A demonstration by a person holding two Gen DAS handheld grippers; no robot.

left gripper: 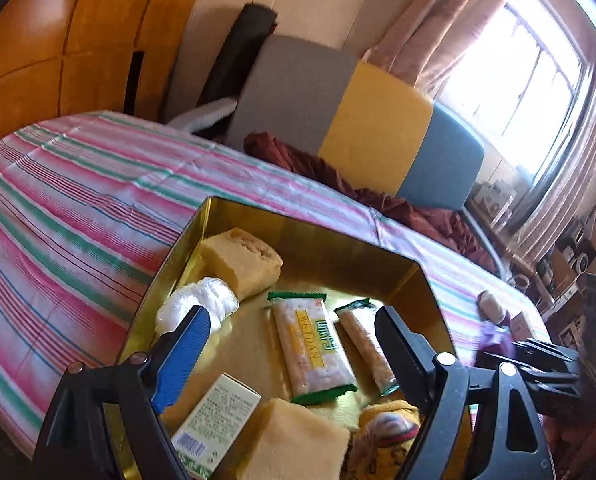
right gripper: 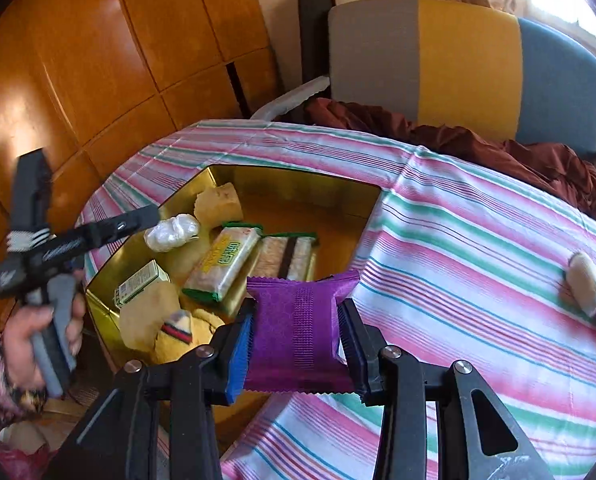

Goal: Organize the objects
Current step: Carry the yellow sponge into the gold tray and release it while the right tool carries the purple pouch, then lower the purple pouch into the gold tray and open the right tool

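Note:
A gold tin box (left gripper: 318,236) (right gripper: 298,184) sits on the striped tablecloth. It holds two bread pieces, a white plastic wad (left gripper: 201,304), two green-edged cracker packs (left gripper: 312,346) (right gripper: 225,258), a small white carton (left gripper: 213,420) and a yellow plush toy (right gripper: 169,332). My left gripper (left gripper: 293,320) is open and empty above the tin; it shows in the right wrist view (right gripper: 137,216) at the tin's left rim. My right gripper (right gripper: 295,340) is shut on a purple snack packet (right gripper: 298,328), held above the tin's near right edge.
A small bread-like item with a purple wrapper (right gripper: 588,286) (left gripper: 492,306) lies on the cloth to the right. A grey, yellow and blue chair (right gripper: 458,64) with maroon cloth stands behind the table. Wooden cabinets (right gripper: 97,60) stand at the left.

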